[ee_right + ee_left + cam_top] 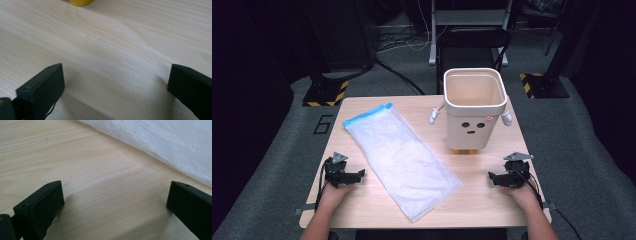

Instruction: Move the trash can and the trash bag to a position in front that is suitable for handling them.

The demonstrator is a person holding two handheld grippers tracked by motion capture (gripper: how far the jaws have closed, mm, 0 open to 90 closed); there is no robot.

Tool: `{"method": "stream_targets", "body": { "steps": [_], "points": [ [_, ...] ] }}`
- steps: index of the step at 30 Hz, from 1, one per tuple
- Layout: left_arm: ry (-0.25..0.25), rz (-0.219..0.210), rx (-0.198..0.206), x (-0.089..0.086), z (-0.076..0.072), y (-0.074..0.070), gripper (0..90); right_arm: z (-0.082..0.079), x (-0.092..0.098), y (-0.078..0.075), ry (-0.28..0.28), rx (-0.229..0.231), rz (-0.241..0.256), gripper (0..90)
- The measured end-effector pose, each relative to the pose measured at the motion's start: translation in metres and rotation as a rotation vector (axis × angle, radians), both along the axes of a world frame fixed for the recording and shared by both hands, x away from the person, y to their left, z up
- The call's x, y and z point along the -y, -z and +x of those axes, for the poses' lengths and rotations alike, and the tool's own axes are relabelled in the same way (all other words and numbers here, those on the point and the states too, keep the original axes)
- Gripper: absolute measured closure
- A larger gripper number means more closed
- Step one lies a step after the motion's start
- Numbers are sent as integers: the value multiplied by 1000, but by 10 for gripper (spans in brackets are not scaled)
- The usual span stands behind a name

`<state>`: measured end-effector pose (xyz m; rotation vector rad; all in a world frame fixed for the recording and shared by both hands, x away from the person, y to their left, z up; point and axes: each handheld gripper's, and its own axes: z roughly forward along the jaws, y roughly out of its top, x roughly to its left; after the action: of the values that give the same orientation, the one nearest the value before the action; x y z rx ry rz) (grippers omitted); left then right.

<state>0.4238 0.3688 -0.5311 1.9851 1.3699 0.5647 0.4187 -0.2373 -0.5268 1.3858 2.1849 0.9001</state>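
High view: a translucent white plastic bag with a blue band along its top edge point(401, 159) lies flat and diagonal across the pale wooden table point(492, 200), its banded mouth toward the far left corner and its closed end near the front edge. Spread out like this, either end is easy to reach from a side. Just right of it, toward the back, stands a cream square plastic bin with a cartoon face, small arms and yellow feet point(472, 107), upright and empty with its mouth open to the top, likely so the bag can go in as a liner.

At the left, the left gripper point(357, 175) rests on the table beside the bag's long edge, apart from it; the left gripper view has both jaws spread wide over bare wood, the bag's edge point(160, 142) just ahead. At the right, the right gripper point(493, 177) sits well apart from the bag, jaws likewise wide and empty, with what seems to be one yellow foot point(79, 2) of the bin beyond them.
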Motion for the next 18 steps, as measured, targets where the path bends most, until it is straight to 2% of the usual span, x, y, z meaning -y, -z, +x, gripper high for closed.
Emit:
{"method": "stream_targets", "body": {
  "steps": [2,3,4,5,6,8,9,11,12,15,16,17,18],
  "points": [
    [3,3,-3,0,-1,0,9,-3,-2,-4,-42,5,-1,182],
    [3,3,-3,0,-1,0,9,-3,-2,-4,-42,5,-1,182],
    [15,7,-4,0,-1,-1,10,-3,-5,-6,-66,1,-6,231],
    [15,7,-4,0,-1,-1,12,-3,-5,-6,-66,1,-6,231],
    [14,4,-5,0,-2,-1,12,-3,-7,-8,-65,-14,-6,257],
    [14,5,-11,0,-2,-2,46,-3,-11,-9,-71,-10,-5,326],
    [18,6,-10,1,-3,-3,46,-3,-11,-9,-71,-10,-5,326],
    [28,1,-10,1,-4,-5,118,-4,-13,-10,-81,-18,-8,352],
    [49,9,-18,2,-5,-6,156,-5,-17,-12,-94,-26,-24,370],
    [53,10,-24,2,-7,-7,161,-5,-23,-17,-116,-23,-40,382],
    [55,-7,-35,3,-10,-9,203,-7,-32,-24,-163,-12,-63,391],
    [55,-7,-35,3,-10,-9,232,-9,-38,-28,-184,-7,-70,396],
    [75,-30,-45,4,-11,-11,257,-10,-44,-32,-216,0,-80,400]
  ]
}}
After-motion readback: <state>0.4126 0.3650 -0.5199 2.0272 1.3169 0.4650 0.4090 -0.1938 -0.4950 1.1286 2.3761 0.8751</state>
